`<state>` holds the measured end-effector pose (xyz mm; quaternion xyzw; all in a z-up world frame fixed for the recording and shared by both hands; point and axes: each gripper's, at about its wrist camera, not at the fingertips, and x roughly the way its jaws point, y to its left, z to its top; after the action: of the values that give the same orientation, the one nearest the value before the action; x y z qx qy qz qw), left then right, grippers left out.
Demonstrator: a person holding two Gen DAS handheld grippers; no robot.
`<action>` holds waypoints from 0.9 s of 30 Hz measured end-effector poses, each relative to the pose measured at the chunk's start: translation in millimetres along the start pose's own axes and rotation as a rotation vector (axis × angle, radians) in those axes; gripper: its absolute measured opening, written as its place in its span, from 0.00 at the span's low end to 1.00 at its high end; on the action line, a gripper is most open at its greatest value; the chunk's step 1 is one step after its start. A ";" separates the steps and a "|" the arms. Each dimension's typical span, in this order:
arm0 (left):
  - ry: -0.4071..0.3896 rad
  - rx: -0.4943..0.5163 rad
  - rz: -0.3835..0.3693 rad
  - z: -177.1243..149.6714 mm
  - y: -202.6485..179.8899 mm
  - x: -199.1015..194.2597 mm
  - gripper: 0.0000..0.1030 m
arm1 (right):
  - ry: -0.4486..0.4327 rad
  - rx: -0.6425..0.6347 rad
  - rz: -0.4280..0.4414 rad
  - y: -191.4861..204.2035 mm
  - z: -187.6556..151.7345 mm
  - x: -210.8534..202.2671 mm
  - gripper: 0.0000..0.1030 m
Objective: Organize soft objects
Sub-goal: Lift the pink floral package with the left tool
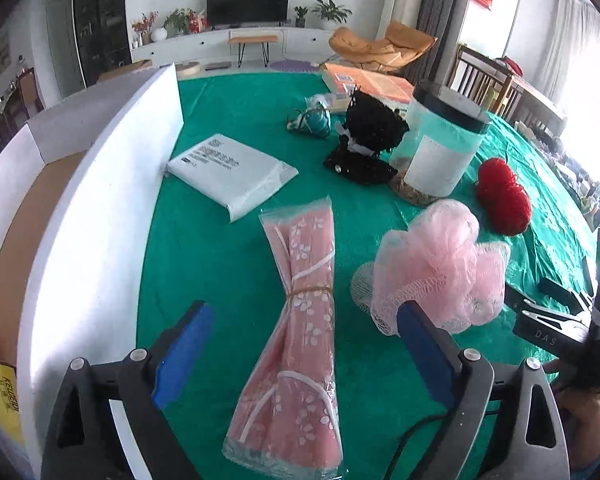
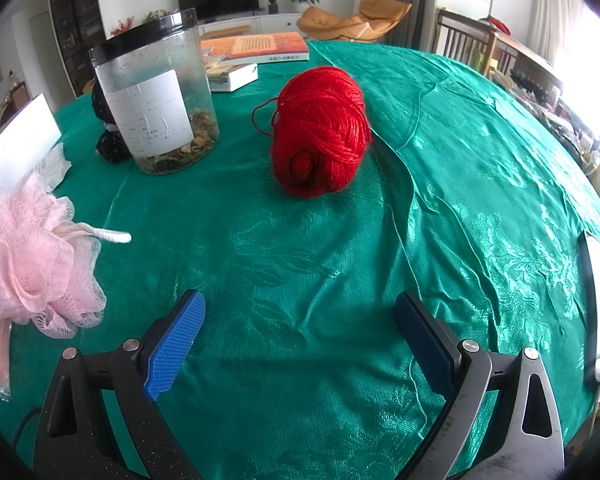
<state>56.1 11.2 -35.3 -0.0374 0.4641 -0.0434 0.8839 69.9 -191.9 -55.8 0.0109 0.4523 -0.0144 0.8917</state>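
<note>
The left gripper (image 1: 304, 344) is being held with its blue pads spread wide, and nothing is being pinched. Between the pads, the pink bundle in a clear bag (image 1: 296, 320) is lying on the green tablecloth (image 1: 220, 264), tied at its waist with a band; whether either pad is touching the bag cannot be told for certain. Just to its right, the pink mesh bath puff (image 1: 440, 268) is resting on the cloth, close by the right-hand pad. To the left, a white box wall (image 1: 112, 184) is standing along the table edge.

The right gripper (image 2: 300, 340) is likewise being held wide apart over bare cloth, with nothing between its pads.

Farther out, a white flat packet (image 1: 232, 172) is lying beside the box wall. The red yarn ball (image 2: 320, 132) is sitting apart from both tools, with a loose strand trailing from it. A clear jar with a black lid (image 2: 156, 92) is standing upright to its left, and a black lacy item (image 1: 368, 136) is lying behind the jar. A small teal item (image 1: 312, 120) and books (image 2: 260, 48) are being seen farthest back.
</note>
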 end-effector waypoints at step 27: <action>0.059 0.075 0.075 -32.3 -2.4 38.2 0.98 | 0.000 0.000 0.000 -0.4 -0.1 -0.4 0.94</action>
<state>51.0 3.7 -84.6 0.0144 0.4893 -0.0285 0.8716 69.5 -192.3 -55.5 0.0110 0.4522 -0.0145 0.8917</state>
